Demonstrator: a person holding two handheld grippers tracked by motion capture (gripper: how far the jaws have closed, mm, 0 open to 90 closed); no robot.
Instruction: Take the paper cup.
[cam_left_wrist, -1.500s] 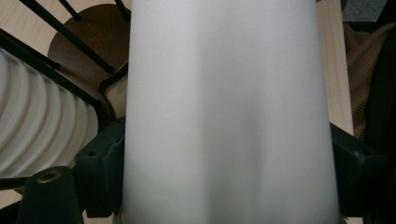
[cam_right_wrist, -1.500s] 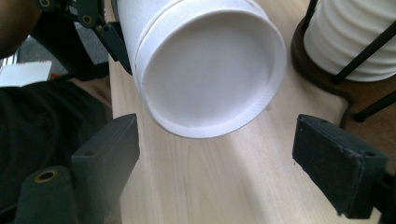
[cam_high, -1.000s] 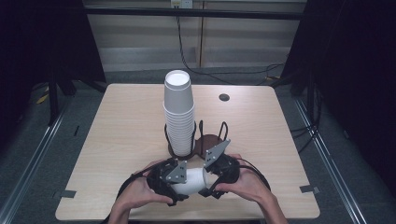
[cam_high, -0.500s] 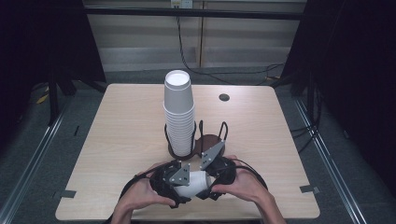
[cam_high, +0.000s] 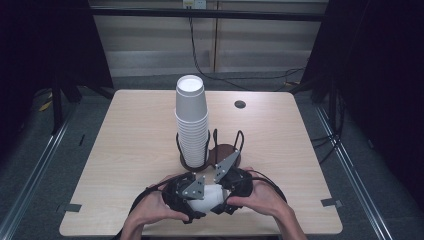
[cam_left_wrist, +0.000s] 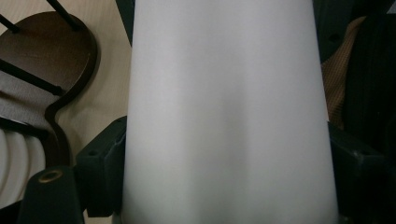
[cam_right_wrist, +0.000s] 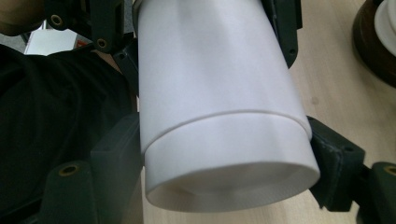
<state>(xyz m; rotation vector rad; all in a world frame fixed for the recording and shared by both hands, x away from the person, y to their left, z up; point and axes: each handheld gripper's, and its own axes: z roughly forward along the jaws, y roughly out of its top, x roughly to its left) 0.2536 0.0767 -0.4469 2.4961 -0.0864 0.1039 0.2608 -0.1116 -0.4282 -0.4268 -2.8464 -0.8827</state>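
High view: near the front edge of the table (cam_high: 125, 130), the person's two hands meet over a white paper cup (cam_high: 210, 196) that lies on its side between them. The left tongs (cam_high: 186, 196) and the right tongs (cam_high: 227, 189) close in on it from either side, and each carries a grey three-cornered plate on top.

Left gripper view: the cup's wall (cam_left_wrist: 224, 116) fills the space between the two black jaws, which press on it from both sides. The left tongs are clenched on the cup.

Right gripper view: the cup (cam_right_wrist: 219, 93) shows as two nested cups, the rim band of the outer one sitting nearest the camera with its open mouth facing it. The right tongs (cam_right_wrist: 224, 158) have just been closing, with this wider end between them; both black jaws now lie against the cup's sides, so they grasp it too. The left tongs (cam_right_wrist: 196, 28) hold the far, narrower end.

Just behind the hands in the high view stands a dark wooden cup holder (cam_high: 222, 152) with black wire hoops. A tall stack of white cups (cam_high: 191, 120) rises upright from its left place, well above the tongs.
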